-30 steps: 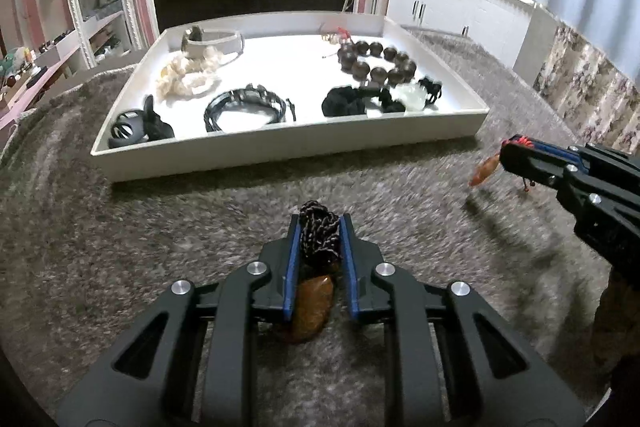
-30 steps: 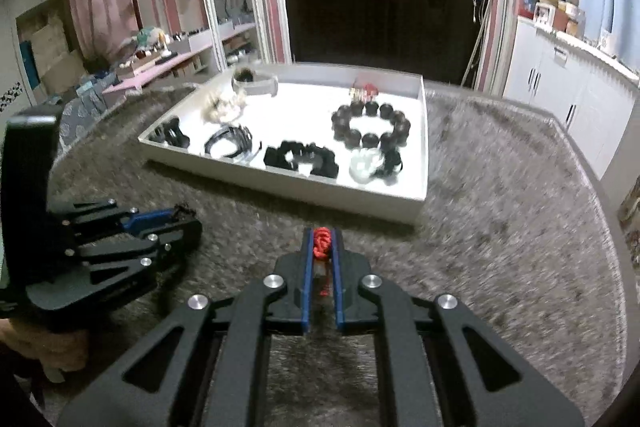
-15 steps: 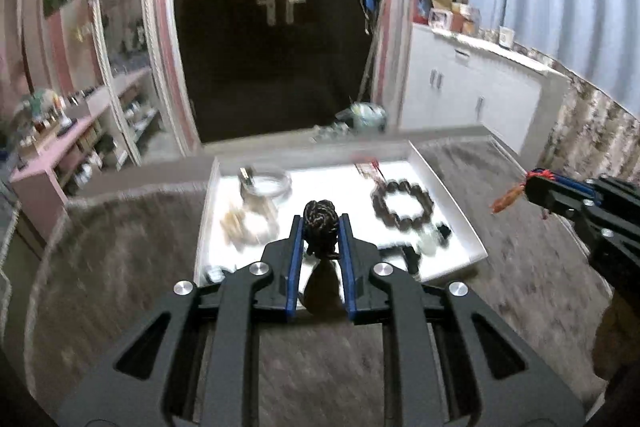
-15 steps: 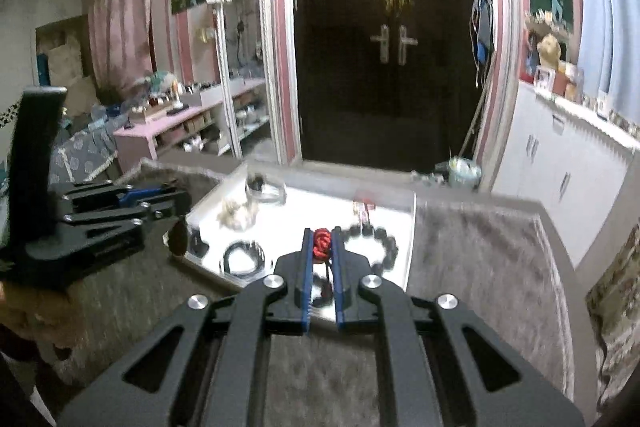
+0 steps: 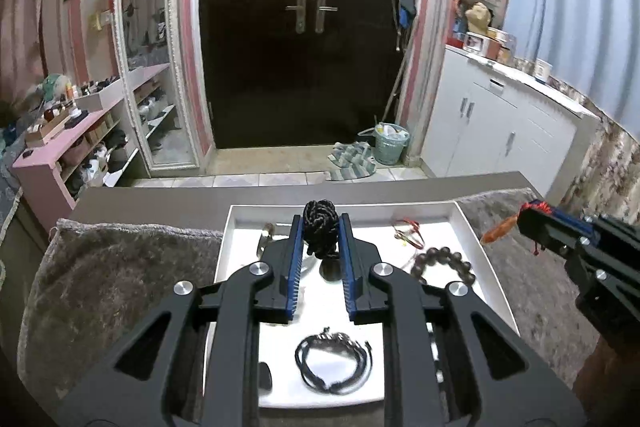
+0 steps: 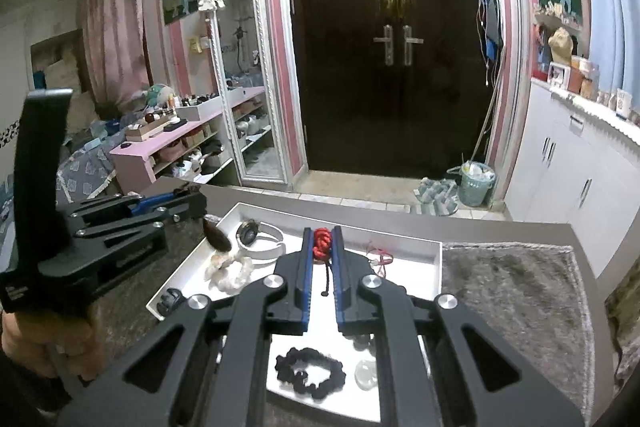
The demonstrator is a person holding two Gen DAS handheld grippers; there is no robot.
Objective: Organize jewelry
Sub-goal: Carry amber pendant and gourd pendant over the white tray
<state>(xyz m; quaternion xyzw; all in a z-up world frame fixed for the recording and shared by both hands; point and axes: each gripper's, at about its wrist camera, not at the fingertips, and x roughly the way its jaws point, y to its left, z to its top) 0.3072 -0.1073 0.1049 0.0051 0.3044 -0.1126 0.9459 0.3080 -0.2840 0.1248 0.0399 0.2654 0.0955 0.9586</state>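
well, the white tray fills the lower middle of both views, lying on the grey rug directly beneath and ahead of both tools. the left gripper is clenched on a black braided cord whose dark pendant hangs straight down over the tray's upper left. the right gripper pinches a red knotted cord, its orange pendant dangling by the tray's right rim; neither is clearly nearer.

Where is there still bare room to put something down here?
A bare white strip runs between the red string and the tray's right wall. The grey mat right of the tray is open too. The tray's left side is crowded: white bangle, pale bracelet.
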